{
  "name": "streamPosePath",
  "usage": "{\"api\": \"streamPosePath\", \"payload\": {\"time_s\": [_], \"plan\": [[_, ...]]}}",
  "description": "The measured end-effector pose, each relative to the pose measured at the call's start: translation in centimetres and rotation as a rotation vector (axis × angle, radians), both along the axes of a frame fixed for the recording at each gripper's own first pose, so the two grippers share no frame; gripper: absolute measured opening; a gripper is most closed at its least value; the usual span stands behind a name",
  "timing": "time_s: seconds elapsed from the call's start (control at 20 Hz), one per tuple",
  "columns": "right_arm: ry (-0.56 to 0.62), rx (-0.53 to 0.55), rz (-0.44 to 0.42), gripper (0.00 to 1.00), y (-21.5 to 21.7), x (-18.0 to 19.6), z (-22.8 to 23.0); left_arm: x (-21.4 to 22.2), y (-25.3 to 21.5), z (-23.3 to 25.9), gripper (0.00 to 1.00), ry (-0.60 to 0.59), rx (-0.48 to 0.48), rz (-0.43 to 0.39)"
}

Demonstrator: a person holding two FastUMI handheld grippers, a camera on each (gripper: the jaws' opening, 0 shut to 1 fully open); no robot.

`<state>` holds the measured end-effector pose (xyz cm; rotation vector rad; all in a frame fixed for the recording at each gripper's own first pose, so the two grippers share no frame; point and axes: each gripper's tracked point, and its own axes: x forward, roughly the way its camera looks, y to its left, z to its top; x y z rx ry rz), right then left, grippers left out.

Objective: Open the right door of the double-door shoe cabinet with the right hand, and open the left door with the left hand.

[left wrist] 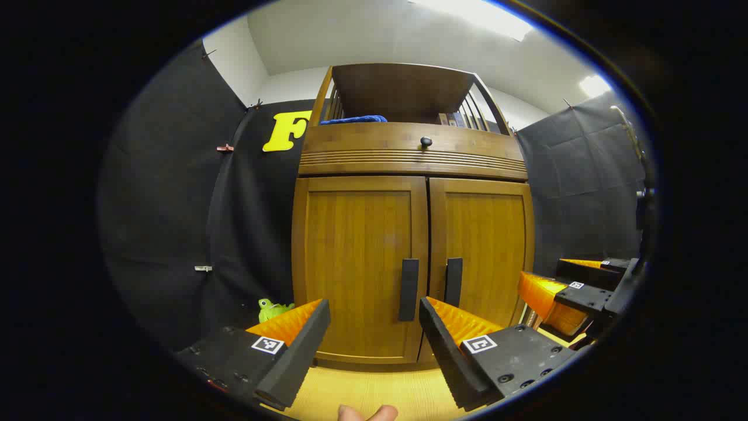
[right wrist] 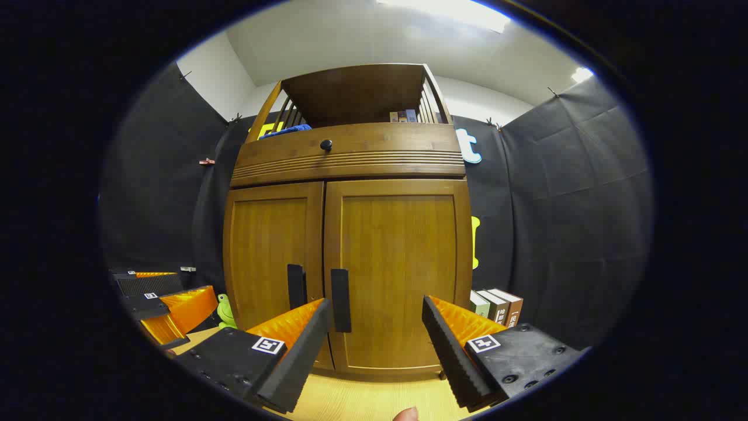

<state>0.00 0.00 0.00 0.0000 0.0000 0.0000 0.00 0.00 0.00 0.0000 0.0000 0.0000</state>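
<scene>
Shoe cabinet (left wrist: 412, 257) straight ahead, both doors closed. Left gripper (left wrist: 374, 330) spread wide, short of left door handle (left wrist: 408, 289). Right gripper (right wrist: 374, 330) likewise apart, near right door handle (right wrist: 340, 300), seemingly not touching.

We note black cloth (left wrist: 175, 193) hung as the booth's walls on both sides, pinned with small clips (left wrist: 225, 148) along the seams. Above the cloth we see a white wall (right wrist: 210, 88) and a pale ceiling (left wrist: 374, 35), with a bright ceiling light (right wrist: 444, 11) overhead and a second, smaller light (left wrist: 594, 85) off toward the right. The floor (right wrist: 362, 397) is a light yellow wood tone. Low against the cloth we record a green plush toy (left wrist: 272, 308) on the floor, and a few books (right wrist: 497, 307) standing upright by the right-hand cloth panel.
</scene>
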Motion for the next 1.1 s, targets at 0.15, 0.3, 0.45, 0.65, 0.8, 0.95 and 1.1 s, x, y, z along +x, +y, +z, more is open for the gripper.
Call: {"api": "streamPosePath", "payload": {"time_s": [0.15, 0.3, 0.45, 0.65, 0.8, 0.95, 1.1], "plan": [[0.009, -0.011, 0.001, 0.99, 0.0, 0.0, -0.8, -0.1, 0.1, 0.0, 0.95, 0.009, -0.003, 0.006], [0.007, -0.003, 0.007, 0.98, 0.3, 0.0, -1.0, -0.1, 0.3, -0.2, 0.95, 0.017, 0.007, 0.015], [0.012, -0.011, 0.016, 0.97, 0.6, 0.0, -1.3, -0.3, 0.3, 0.0, 0.95, 0.023, 0.006, 0.021], [0.008, -0.008, 0.011, 0.97, 0.9, 0.1, -1.4, -0.2, 0.4, 0.1, 0.94, 0.019, 0.001, 0.019], [0.007, -0.001, 0.01, 0.98, 0.9, 0.1, -1.3, -0.2, 0.4, 0.0, 0.95, 0.02, -0.001, 0.015], [0.003, -0.001, 0.002, 0.97, 0.8, 0.2, -1.1, -0.2, 0.5, 0.2, 0.95, 0.015, -0.002, 0.018], [0.002, -0.004, 0.007, 0.97, 1.2, 0.5, -1.0, -0.4, 0.6, 0.1, 0.94, 0.01, -0.008, 0.021]]}}
